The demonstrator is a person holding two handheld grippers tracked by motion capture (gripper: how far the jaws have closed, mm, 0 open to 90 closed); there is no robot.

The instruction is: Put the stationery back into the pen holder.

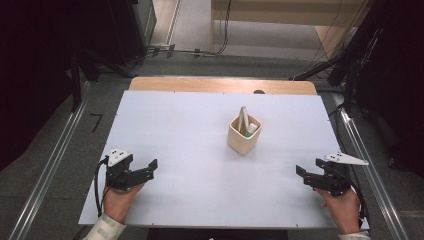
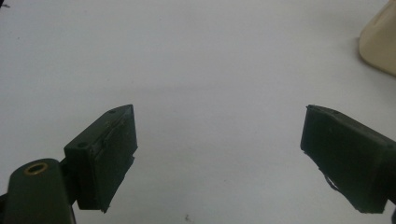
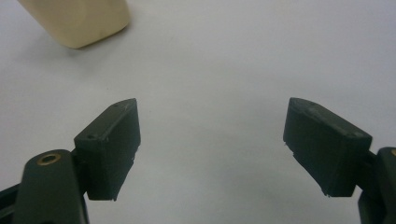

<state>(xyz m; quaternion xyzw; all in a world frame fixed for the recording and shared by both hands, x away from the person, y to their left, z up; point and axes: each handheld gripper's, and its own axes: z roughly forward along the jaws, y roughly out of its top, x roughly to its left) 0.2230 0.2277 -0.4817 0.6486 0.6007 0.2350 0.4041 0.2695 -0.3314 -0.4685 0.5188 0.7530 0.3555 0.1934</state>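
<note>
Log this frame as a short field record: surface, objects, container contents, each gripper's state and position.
surface: white table top on a wooden table
container: cream square holder, upright, right of the centre
contents: a pale pen-like stick leaning upright, and a white item with a green part; what they are is too small to tell
left gripper: open, empty, near the front left edge, held in a hand
right gripper: open, empty, near the front right edge, held in a hand
contact: neither gripper touches the holder
</note>
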